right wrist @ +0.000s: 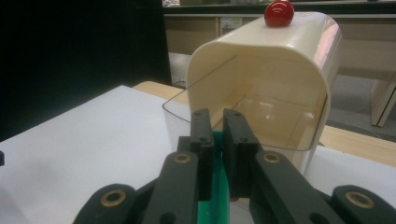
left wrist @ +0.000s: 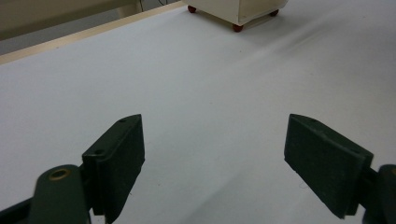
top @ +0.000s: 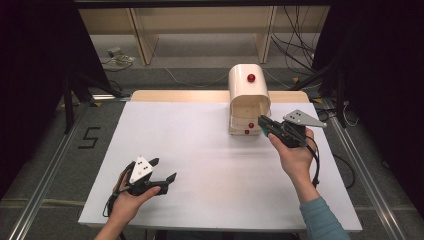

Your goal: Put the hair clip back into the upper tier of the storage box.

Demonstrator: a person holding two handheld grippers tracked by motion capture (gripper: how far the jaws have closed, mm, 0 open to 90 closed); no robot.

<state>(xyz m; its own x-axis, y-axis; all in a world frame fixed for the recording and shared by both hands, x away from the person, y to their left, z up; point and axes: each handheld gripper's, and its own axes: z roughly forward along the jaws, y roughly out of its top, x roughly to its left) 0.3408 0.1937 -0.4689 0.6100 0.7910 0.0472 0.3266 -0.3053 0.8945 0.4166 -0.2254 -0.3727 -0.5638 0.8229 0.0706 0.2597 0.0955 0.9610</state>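
Note:
A cream box (top: 248,92) with a rounded hood and a red knob (top: 251,78) on top stands at the back right of the white table (top: 200,150), its open front facing me. My right gripper (top: 262,122) is at that opening, just right of its front edge. In the right gripper view its jaws (right wrist: 218,116) are shut on a thin green thing (right wrist: 217,196), in front of the box's clear inner panel (right wrist: 275,126). My left gripper (top: 162,170) rests near the front left of the table, open and holding nothing (left wrist: 215,140).
The box stands on small red feet (left wrist: 237,28). Beyond the table's wooden far edge (top: 180,95) there are shelf legs and loose cables on the floor (top: 120,55). A "5" (top: 89,137) is marked on the floor at the left, beside a metal rail.

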